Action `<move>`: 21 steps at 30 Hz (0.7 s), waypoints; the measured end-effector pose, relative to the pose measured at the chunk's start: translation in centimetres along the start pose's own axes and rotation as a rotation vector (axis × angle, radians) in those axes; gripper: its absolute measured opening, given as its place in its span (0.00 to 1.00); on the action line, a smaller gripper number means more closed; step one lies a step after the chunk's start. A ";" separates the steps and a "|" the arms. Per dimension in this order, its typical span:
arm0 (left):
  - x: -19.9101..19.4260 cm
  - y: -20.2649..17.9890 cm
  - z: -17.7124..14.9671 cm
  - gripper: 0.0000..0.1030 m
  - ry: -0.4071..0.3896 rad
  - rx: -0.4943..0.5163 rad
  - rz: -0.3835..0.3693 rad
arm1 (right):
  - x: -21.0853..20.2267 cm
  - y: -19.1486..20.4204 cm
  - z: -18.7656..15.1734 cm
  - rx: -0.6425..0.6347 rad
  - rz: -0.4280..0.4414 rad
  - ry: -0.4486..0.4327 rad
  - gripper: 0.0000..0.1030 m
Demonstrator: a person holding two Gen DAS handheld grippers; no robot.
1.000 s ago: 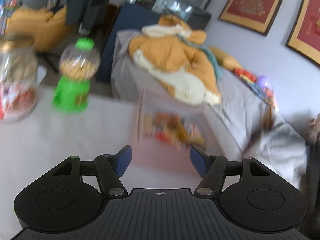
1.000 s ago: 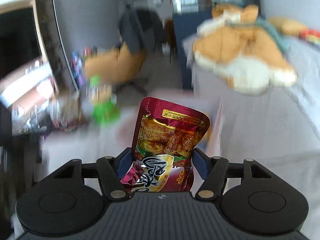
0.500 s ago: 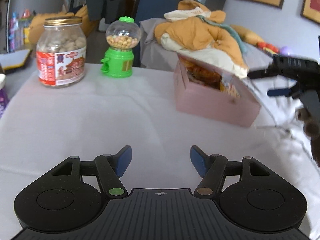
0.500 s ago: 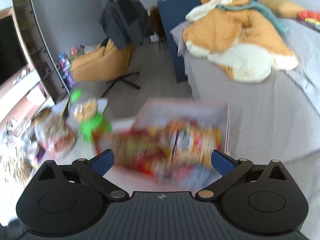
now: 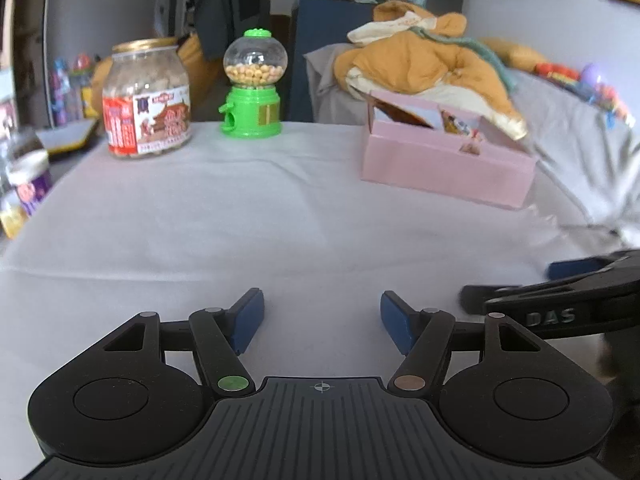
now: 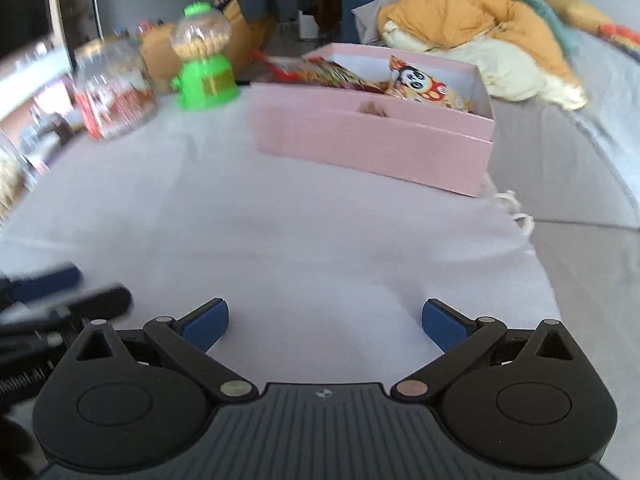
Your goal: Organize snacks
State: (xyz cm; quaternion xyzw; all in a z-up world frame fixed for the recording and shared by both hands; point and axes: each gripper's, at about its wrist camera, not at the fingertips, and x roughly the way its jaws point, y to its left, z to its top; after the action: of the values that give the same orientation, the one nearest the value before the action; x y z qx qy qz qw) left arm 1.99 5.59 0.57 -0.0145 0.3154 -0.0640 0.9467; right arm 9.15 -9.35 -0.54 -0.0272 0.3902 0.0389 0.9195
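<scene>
The snack packets lie inside the pink box, an open-topped carton that stands on the white tablecloth near the far right corner of the table. In the right wrist view a red and gold packet leans over the box's far left rim, and a packet printed with a panda-like figure rests against the inner right wall; a small notch is cut in the middle of the near wall. In the left wrist view the same pink box shows packet tops above its rim. At the far edge of the table, left of the box and apart from it, stands a green candy dispenser with a clear globe of yellow pellets. Further left along that edge stands a clear jar with a gold lid and a red label. The left gripper hangs over the near middle of the cloth, its blue pads set fairly wide apart with only bare cloth between them. The right gripper sits over the near right part of the cloth, its jaws spread fully wide and holding nothing. Each gripper shows in the other's view at the near side edge. Behind the table, an orange and cream garment lies heaped on a grey-covered bed.
</scene>
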 end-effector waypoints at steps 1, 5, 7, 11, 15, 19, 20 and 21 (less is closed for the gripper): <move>0.1 -0.2 0.0 0.68 0.003 0.010 0.013 | -0.2 0.0 -0.2 0.002 -0.005 -0.012 1.00; 0.4 -0.6 0.0 0.69 0.008 0.024 0.043 | -0.5 -0.8 -1.0 0.035 0.000 -0.036 1.00; 0.5 -0.8 0.0 0.70 0.009 0.028 0.054 | -0.6 -0.9 -1.4 0.011 0.011 -0.057 1.00; 0.6 -1.4 0.0 0.72 0.012 0.063 0.081 | -0.7 -0.8 -2.0 0.003 0.002 -0.123 1.00; 0.6 -1.1 0.0 0.72 0.013 0.050 0.070 | -0.6 -1.1 -1.9 0.017 0.013 -0.119 1.00; 0.5 -1.0 0.0 0.72 0.013 0.054 0.074 | -0.6 -1.2 -1.9 0.016 0.012 -0.119 1.00; 0.5 -1.1 0.0 0.72 0.013 0.053 0.073 | -0.6 -1.1 -2.0 0.016 0.011 -0.120 1.00; 0.5 -1.1 0.0 0.72 0.013 0.052 0.072 | -0.6 -1.2 -2.0 0.016 0.011 -0.120 1.00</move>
State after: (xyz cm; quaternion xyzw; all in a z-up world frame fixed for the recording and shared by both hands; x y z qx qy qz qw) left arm 2.27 4.40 0.34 0.0218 0.3201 -0.0381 0.9464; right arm 7.45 -10.76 -1.45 -0.0154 0.3350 0.0425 0.9411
